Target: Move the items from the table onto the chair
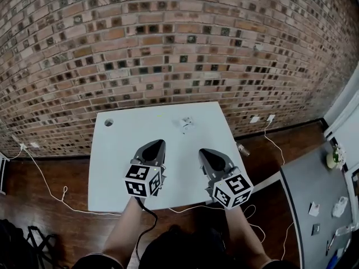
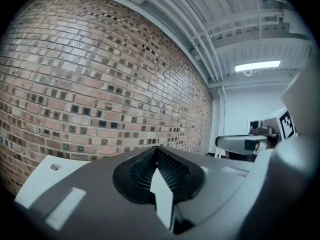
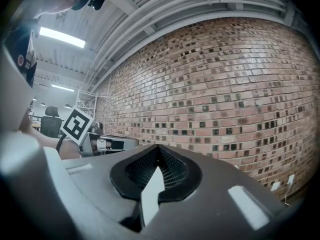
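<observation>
A white table (image 1: 123,167) stands against the brick wall. One small white and grey item (image 1: 186,124) lies near its far edge; what it is I cannot tell at this size. My left gripper (image 1: 159,143) hangs over the near middle of the table, jaws shut and empty, well short of the item. My right gripper (image 1: 203,152) is beside it, also shut with nothing held. In the left gripper view the left gripper (image 2: 157,149) shows its pads pressed together. The right gripper (image 3: 158,148) looks the same in its own view. No chair is in view.
A round hole (image 1: 109,122) sits in the table's far left corner. A grey counter (image 1: 305,198) with small objects stands at the right. White cables (image 1: 50,192) run over the wooden floor. The brick wall (image 1: 179,43) closes off the back.
</observation>
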Tool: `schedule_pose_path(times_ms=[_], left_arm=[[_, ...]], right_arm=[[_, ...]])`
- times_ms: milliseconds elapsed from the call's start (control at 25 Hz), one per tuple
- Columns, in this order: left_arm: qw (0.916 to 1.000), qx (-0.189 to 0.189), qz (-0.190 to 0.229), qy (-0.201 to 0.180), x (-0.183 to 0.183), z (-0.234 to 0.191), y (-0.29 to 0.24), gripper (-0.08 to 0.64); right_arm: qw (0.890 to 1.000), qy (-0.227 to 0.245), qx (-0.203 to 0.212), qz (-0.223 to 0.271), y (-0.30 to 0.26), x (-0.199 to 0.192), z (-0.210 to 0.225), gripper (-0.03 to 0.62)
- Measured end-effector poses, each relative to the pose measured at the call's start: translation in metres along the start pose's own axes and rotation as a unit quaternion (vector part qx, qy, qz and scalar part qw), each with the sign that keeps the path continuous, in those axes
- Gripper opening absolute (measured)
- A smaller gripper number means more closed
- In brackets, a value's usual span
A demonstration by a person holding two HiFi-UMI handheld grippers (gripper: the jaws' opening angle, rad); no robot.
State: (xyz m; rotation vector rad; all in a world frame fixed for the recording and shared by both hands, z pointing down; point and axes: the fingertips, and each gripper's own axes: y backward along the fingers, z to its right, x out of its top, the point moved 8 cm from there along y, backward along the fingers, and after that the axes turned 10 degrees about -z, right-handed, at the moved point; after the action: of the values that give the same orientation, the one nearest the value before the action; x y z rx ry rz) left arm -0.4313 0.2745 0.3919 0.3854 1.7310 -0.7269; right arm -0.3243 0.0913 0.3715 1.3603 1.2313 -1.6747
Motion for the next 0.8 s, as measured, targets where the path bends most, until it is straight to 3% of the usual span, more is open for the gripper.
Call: schedule_pose_path(times_ms=[320,800], left_arm=[[0.9954,-0.034,-0.061,-0.065,-0.008,0.005,-0.101,0.025],[0.9686,-0.025,-0.199,-0.147,-0.04,-0.027,-0.277,0.324]], right_arm=[[0.999,-0.026,-0.021,-0.018,0.007,-0.018,0.043,0.002],[0.998,-0.055,-0.024,-0.033,-0.007,-0.034,0.136,0.002]])
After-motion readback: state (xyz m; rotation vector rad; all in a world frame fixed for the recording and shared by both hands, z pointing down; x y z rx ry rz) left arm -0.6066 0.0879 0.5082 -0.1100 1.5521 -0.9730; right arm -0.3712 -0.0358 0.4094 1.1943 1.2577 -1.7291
